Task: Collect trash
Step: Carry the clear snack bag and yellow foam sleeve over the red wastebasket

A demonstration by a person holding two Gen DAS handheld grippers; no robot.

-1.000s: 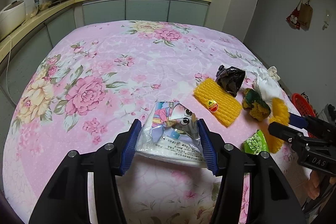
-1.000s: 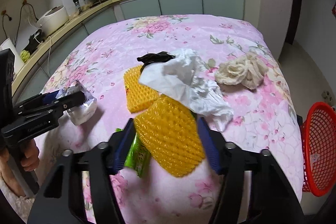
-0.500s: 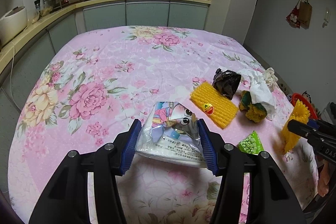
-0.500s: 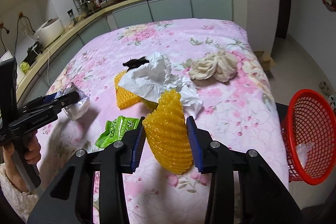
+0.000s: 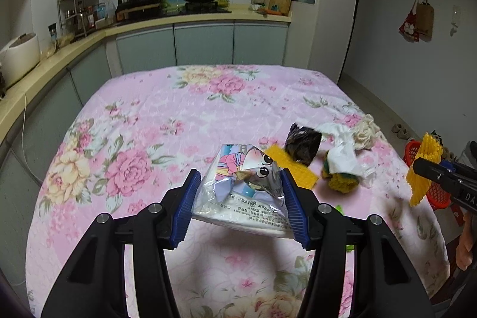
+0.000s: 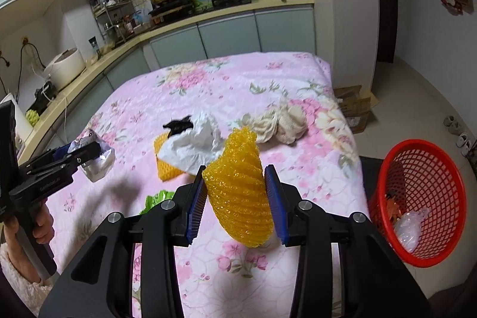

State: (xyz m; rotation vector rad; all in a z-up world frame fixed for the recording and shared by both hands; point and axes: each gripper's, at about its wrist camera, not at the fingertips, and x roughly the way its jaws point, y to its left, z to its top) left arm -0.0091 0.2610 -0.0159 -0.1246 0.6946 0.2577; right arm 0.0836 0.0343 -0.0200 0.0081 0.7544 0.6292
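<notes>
My left gripper (image 5: pixel 238 178) is shut on a crumpled silver snack bag (image 5: pixel 241 192) with a cartoon print and holds it above the table. My right gripper (image 6: pixel 236 172) is shut on a yellow foam fruit net (image 6: pixel 238 198), squeezed between the blue pads and lifted off the table near its right edge. The left wrist view shows that same net (image 5: pixel 429 145) at the far right, in front of the red basket. In the right wrist view the left gripper (image 6: pixel 89 149) with its bag (image 6: pixel 100 166) is at the left. The red mesh basket (image 6: pixel 447 198) stands on the floor to the right, with some trash inside.
On the pink floral tablecloth (image 5: pixel 149 124) lie a second yellow foam net (image 6: pixel 164 166), a white tissue (image 6: pixel 196 142), a black crumpled bag (image 6: pixel 179 124), a green wrapper (image 6: pixel 158 197) and a beige cloth (image 6: pixel 280 121). Kitchen counters run along the back and left.
My right gripper closed tighter on the yellow foam net, lifted it off the table and carried it right, towards the red basket. My left gripper rose a little with the bag.
</notes>
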